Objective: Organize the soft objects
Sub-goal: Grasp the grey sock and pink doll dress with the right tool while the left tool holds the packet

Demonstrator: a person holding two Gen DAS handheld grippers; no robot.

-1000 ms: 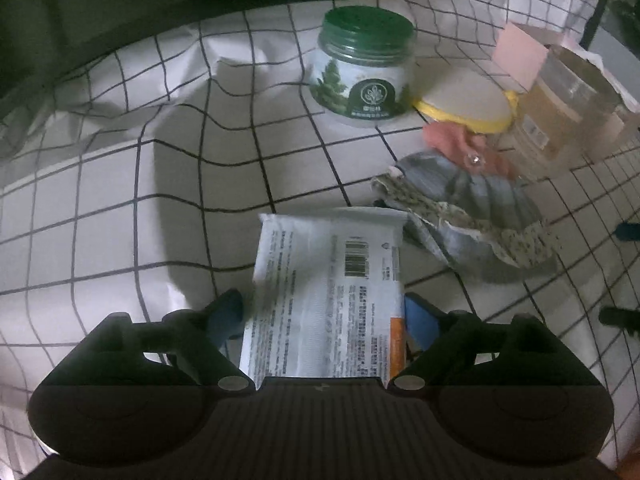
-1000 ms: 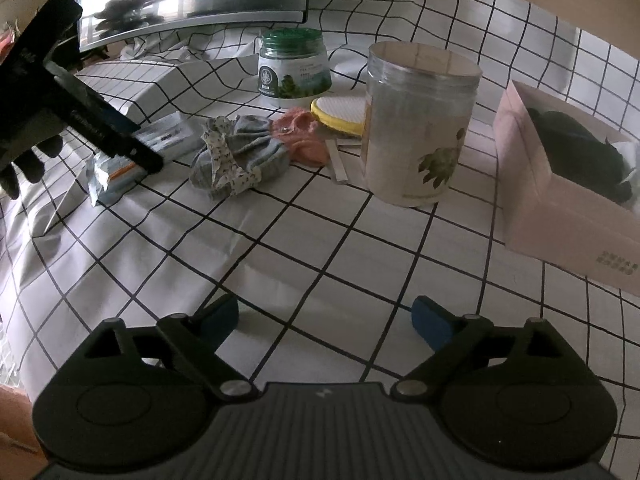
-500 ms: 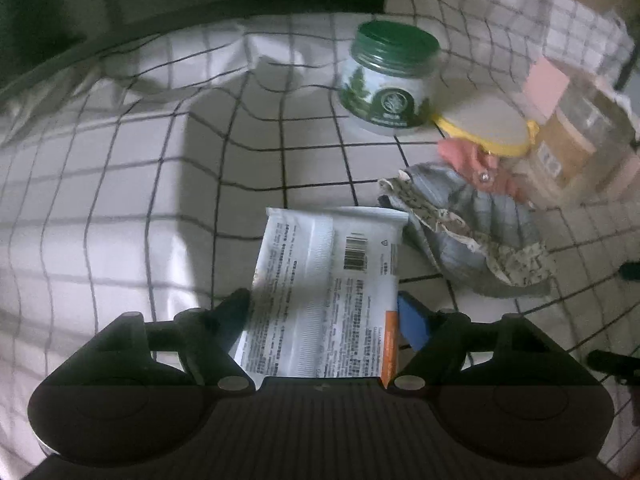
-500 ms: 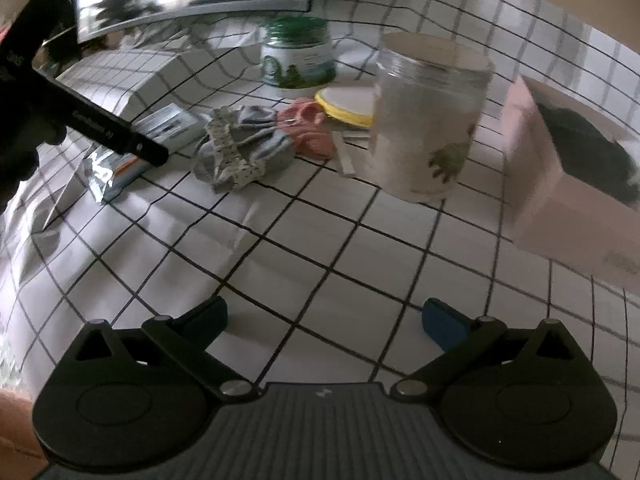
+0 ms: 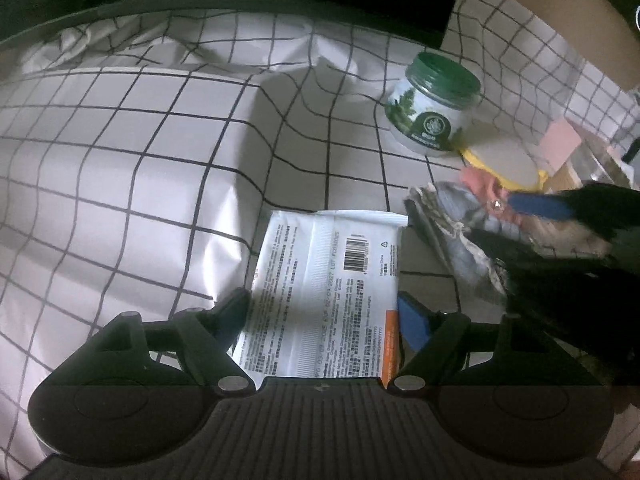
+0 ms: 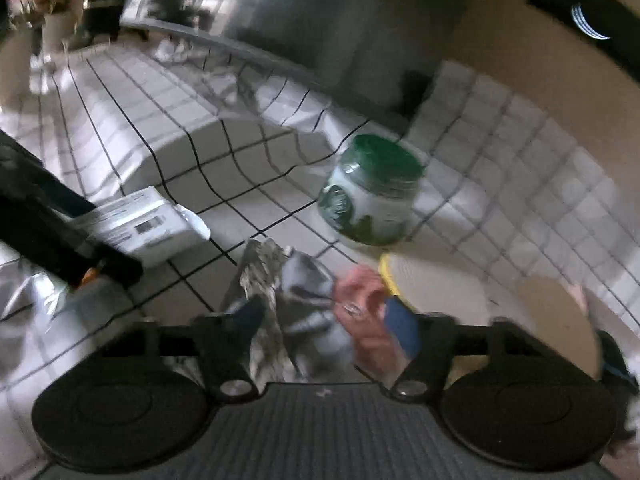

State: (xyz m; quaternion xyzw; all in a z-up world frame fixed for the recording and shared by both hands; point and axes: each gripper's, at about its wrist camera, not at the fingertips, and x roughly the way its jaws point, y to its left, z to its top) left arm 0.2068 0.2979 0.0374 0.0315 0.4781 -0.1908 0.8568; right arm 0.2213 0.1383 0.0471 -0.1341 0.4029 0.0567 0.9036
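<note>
1. The left gripper (image 5: 326,312) stands wide, its fingers on either side of a flat white wipes packet (image 5: 326,280) lying on the surface (image 5: 120,160). The right blue pad sits just beside the packet's orange edge; whether the pads press on it cannot be told.
2. The right gripper (image 6: 326,318) is closing around a bundle of soft cloth: a grey sock with a floral trim (image 6: 296,292) and a pink cloth piece (image 6: 366,300) lie between its fingers. The picture is blurred, so firm pad contact cannot be confirmed.
3. Taking the green-lidded jar (image 5: 434,110) as landmark: the cloth bundle lies in front of the jar, near it; the packet lies in front of the jar and further left, just beside the bundle.
4. Compared with one second ago, the right gripper has travelled from an open stretch of surface across to the bundle, and its jaws have narrowed sharply. The packet still sits between the left gripper's fingers as before. In the left view the right gripper now covers part of the sock.
5. Materials: the surface wears a creased white cloth with a thin black grid. The packet is glossy plastic with small print and a barcode. The jar is squat, round and white with a ribbed lid. A round yellow-rimmed lid (image 5: 508,160) lies flat just beside the jar.
</note>
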